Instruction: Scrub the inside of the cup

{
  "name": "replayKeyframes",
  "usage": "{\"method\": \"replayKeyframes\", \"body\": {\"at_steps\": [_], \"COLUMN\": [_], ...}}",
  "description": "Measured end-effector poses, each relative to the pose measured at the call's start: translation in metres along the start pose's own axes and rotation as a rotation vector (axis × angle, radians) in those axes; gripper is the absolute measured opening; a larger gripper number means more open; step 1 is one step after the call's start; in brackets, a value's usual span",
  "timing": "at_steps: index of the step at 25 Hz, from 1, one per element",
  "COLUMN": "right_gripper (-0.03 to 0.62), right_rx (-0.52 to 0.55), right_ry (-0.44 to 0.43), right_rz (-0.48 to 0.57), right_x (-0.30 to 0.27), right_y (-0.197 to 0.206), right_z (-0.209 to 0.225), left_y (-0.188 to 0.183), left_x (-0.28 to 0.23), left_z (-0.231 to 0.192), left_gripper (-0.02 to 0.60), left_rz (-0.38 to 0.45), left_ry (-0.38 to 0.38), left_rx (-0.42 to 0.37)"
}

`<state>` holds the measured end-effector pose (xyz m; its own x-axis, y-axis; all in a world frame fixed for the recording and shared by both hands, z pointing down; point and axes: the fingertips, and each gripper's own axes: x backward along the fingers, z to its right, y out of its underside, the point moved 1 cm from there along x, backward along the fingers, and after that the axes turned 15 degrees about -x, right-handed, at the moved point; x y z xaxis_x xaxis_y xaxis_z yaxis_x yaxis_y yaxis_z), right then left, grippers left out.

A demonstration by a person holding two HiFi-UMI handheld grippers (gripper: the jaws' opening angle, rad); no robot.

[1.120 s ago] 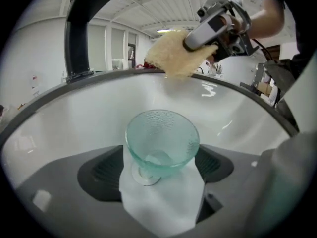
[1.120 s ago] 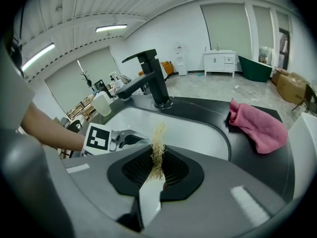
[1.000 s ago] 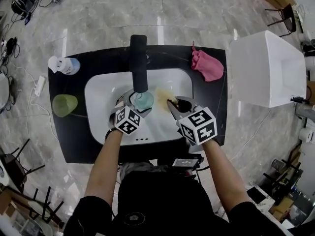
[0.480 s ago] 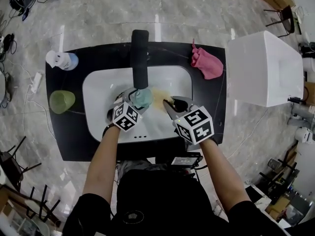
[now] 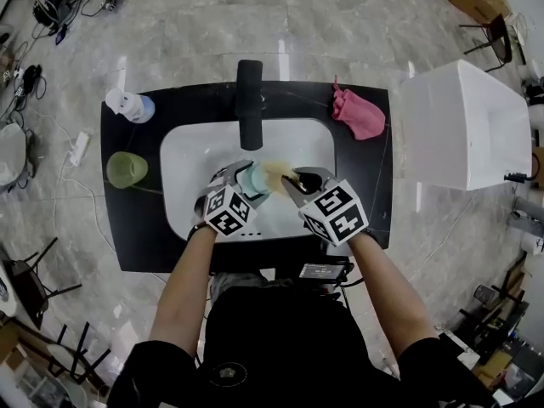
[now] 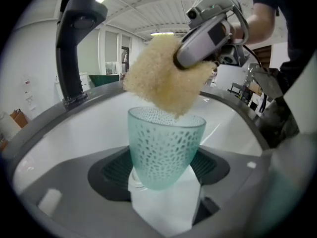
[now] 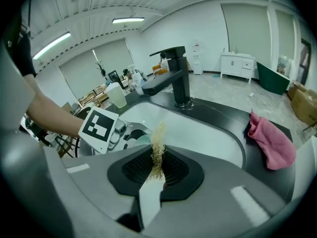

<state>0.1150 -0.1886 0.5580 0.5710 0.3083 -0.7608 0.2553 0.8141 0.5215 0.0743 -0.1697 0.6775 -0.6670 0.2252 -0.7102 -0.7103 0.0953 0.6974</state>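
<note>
In the left gripper view a teal, hole-patterned cup stands upright between the jaws of my left gripper. The jaws have just been closing and now grip it. My right gripper is shut on a yellow sponge, and the sponge's lower corner dips into the cup's mouth. From the head view, the cup and sponge meet over the sink, between the left gripper and the right gripper. The right gripper view shows the sponge edge-on between its jaws.
A black faucet stands behind the white basin. On the black counter are a pink cloth at the right and a green cup and a white bottle at the left. A white box stands to the right.
The cup has come up and away from under the faucet toward me. The right gripper has brought the sponge left to the cup's mouth.
</note>
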Motion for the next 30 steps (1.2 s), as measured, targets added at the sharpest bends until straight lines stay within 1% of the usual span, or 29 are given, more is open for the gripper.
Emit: {"method": "replayKeyframes", "body": {"at_steps": [7,12,16,18,20,24,27,30], "right_gripper": [0.044,0.044,0.044,0.044,0.044,0.044,0.044,0.044], "right_rx": [0.175,0.314,0.445,0.510,0.583,0.729,0.888,1.032], "right_ry": [-0.069,-0.114,-0.153,-0.162,-0.163,-0.161,-0.167,-0.174], "right_rz": [-0.080,-0.138,-0.203,-0.240,-0.269,-0.309,-0.320,-0.308], "right_x": [0.011,0.018,0.017,0.013,0.008,0.002,0.001,-0.001], "right_y": [0.000,0.000,0.002,0.009,0.016,0.027,0.034,0.040], "right_z": [-0.017,-0.028,-0.039,-0.044,-0.047,-0.054,-0.058,-0.064], "left_y": [-0.022,-0.034,-0.043,-0.049,-0.055,-0.062,-0.065,-0.066], "left_x": [0.028,0.048,0.060,0.063,0.064,0.063,0.065,0.067], "left_z": [0.007,0.008,0.010,0.013,0.017,0.026,0.033,0.036], "left_gripper": [0.359,0.357,0.357,0.357,0.357,0.357,0.357,0.357], "left_rz": [-0.002,-0.009,-0.014,-0.016,-0.019,-0.024,-0.021,-0.026], "left_ry": [0.010,0.022,0.033,0.040,0.049,0.076,0.124,0.164], "left_rx": [0.010,-0.002,-0.027,-0.056,-0.082,-0.101,-0.110,-0.131]}}
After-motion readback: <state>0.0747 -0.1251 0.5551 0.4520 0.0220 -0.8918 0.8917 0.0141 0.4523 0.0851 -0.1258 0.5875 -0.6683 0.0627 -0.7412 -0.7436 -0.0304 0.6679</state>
